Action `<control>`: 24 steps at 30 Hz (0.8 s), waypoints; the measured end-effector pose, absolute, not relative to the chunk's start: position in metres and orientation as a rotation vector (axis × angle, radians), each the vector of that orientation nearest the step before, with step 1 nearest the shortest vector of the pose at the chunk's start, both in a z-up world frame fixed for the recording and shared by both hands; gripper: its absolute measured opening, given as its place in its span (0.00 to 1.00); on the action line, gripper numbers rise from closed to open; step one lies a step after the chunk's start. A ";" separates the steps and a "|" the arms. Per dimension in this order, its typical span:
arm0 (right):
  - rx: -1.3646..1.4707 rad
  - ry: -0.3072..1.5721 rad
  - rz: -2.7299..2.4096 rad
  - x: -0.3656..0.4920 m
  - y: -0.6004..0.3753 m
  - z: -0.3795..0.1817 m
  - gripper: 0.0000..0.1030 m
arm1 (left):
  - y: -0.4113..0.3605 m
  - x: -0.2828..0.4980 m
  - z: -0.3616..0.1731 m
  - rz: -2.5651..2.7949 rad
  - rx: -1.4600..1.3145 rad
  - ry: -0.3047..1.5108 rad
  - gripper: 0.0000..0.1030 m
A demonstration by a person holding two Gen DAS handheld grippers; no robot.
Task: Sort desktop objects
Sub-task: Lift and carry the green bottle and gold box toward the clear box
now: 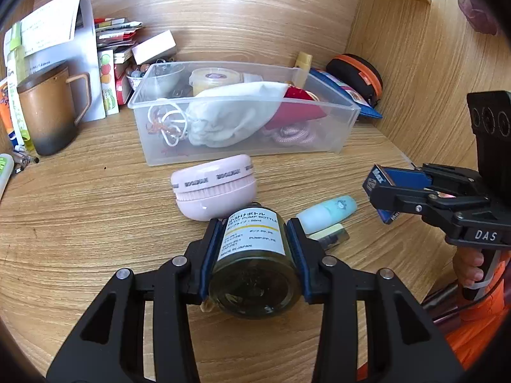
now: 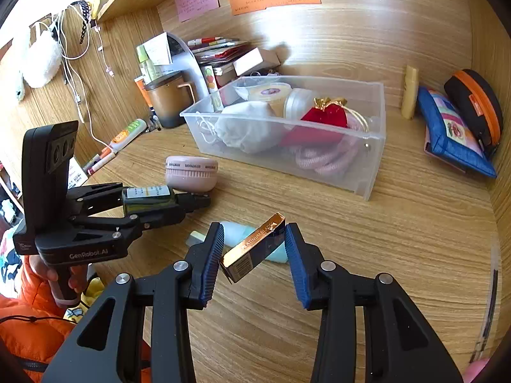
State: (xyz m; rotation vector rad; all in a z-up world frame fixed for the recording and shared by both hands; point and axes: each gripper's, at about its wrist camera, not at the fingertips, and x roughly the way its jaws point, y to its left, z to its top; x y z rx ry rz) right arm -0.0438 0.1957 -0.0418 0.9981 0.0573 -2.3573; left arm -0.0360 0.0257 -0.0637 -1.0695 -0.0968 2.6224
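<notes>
**Left wrist and right wrist views: both grippers loaded over the desk**

Left wrist view shows us the left gripper [image 1: 255,239] clamped on a dark green pump bottle [image 1: 255,255], its blue pads pressed against the bottle's two sides. We note the bottle's base faces the camera and its white label faces up. Just beyond it on the wooden desk [image 1: 80,207] lies a pink round case [image 1: 214,188], with a pale blue tube [image 1: 325,214] to the right of the bottle.

We find the right gripper [image 2: 254,249] grasping a small blue and gold box [image 2: 252,249], which sits tilted between the pads, clear of the desk. The pale blue tube lies on the desk below it.

We record a clear plastic bin [image 2: 367,172] farther back on the desk, apart from both grippers. It holds a white cloth pouch [image 2: 246,127], a red pouch [image 2: 325,118], a pink cord [image 2: 322,159] and small jars. A brown mug [image 1: 48,111] stands to the left of the bin; a blue pouch [image 2: 447,134] and a black and orange case [image 2: 476,105] lie to its right, against the side wall.

A hand [image 2: 51,271] and an orange sleeve [image 2: 28,325] are visible at the left gripper's handle.
</notes>
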 end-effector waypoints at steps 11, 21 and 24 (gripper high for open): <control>0.903 0.037 -2.371 -0.048 0.188 -0.018 0.35 | 0.028 -0.029 -0.037 2.648 -0.972 -0.105 0.40; 0.824 0.021 -2.418 -0.060 0.194 0.004 0.35 | 0.013 -0.031 -0.016 2.718 -0.911 -0.131 0.40; 0.805 0.016 -2.433 -0.064 0.197 0.009 0.35 | 0.005 -0.033 -0.008 2.749 -0.879 -0.150 0.40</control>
